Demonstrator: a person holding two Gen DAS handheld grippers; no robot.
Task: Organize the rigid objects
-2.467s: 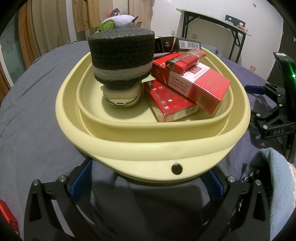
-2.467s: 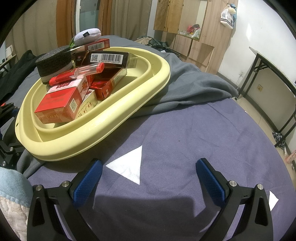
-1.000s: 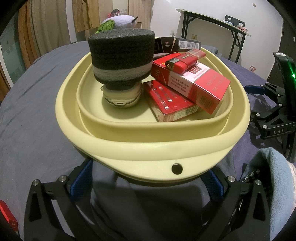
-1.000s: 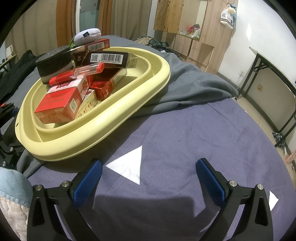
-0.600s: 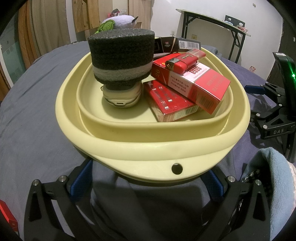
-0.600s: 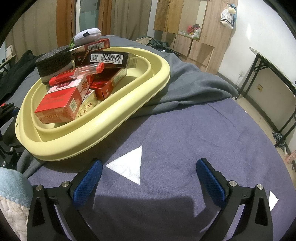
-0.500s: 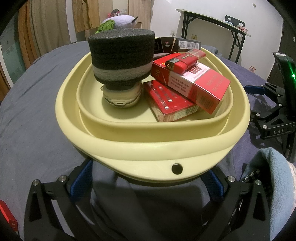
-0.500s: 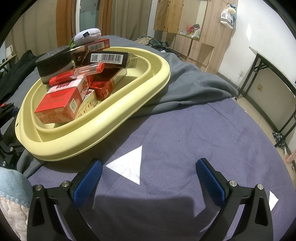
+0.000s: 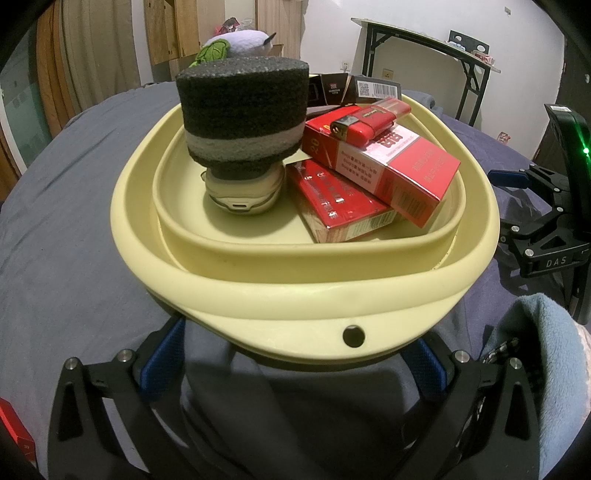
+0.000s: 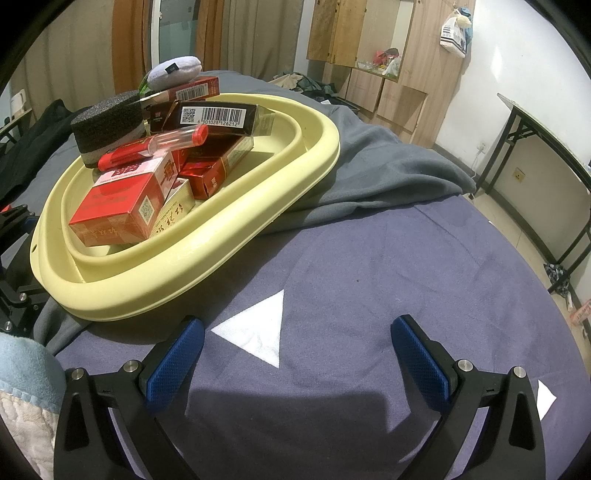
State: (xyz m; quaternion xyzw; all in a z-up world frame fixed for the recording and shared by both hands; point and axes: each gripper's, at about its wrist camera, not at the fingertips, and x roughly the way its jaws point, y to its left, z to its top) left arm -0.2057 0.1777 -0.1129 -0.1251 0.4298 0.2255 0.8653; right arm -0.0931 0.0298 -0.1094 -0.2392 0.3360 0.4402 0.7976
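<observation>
Sorting looks nearly done: cigarette packs [image 9: 384, 166], lighter [image 9: 369, 120] and sponge [image 9: 242, 118] fill the yellow basin [image 9: 295, 291] ahead of the left gripper's [image 9: 291, 365] spread fingers, the right gripper [image 10: 297, 354] gapes empty, and one red box [image 9: 14, 430], possibly stray, lies outside the left finger.

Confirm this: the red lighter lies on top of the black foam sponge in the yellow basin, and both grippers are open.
Not quite. In the left wrist view the red lighter lies on the red cigarette pack, beside the black foam sponge. The yellow basin and open grippers are right.

Ahead of me: white walls [image 10: 524, 74], wooden cabinets [image 10: 369, 55], black-legged folding table [image 10: 546, 147], beige curtains [image 10: 251, 33], tiled floor [image 10: 517, 221].
</observation>
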